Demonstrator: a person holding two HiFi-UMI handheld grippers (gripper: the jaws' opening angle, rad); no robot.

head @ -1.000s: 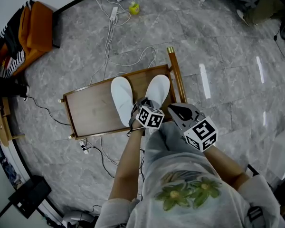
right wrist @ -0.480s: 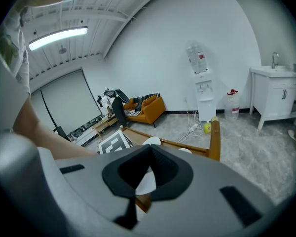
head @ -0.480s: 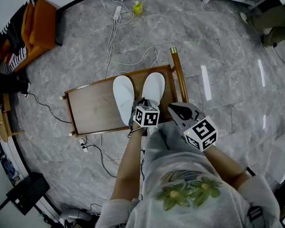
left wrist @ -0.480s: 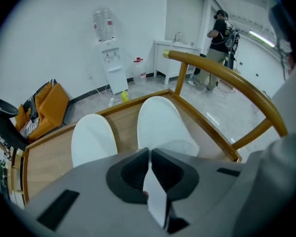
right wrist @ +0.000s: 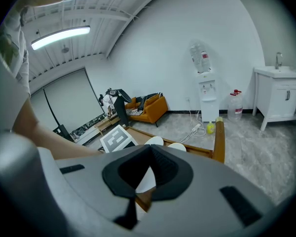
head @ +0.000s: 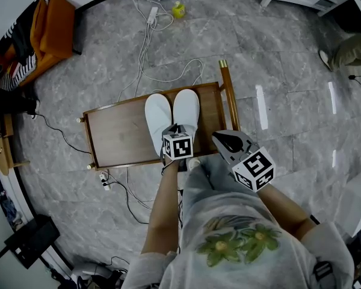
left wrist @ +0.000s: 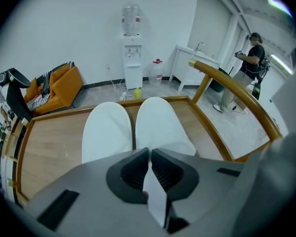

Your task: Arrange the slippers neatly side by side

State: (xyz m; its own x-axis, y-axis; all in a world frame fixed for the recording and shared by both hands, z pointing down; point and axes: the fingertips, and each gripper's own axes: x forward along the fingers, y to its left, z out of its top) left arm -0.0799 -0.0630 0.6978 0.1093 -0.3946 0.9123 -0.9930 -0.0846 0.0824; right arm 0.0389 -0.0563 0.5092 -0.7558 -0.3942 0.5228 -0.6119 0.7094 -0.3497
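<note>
The right tool (right wrist: pixel 150 148) is pointing across the room, its jaws meeting at the tips with nothing gripped. Beyond them, two white slippers (right wrist: pixel 176 146) are lying close together on the wooden bench (right wrist: pixel 202 152), and a marker cube (right wrist: pixel 117 138) is hovering just beside them.

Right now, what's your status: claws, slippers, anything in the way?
Left claw shut on right slipper; right claw shut, empty. Left slipper alongside, both on wooden tray. Nothing between them.

I get bright, even light (ceiling strip (right wrist: pixel 59 37) overhead), glare streaks on the floor (head: pixel 260 104), fisheye-bent dark edges.
</note>
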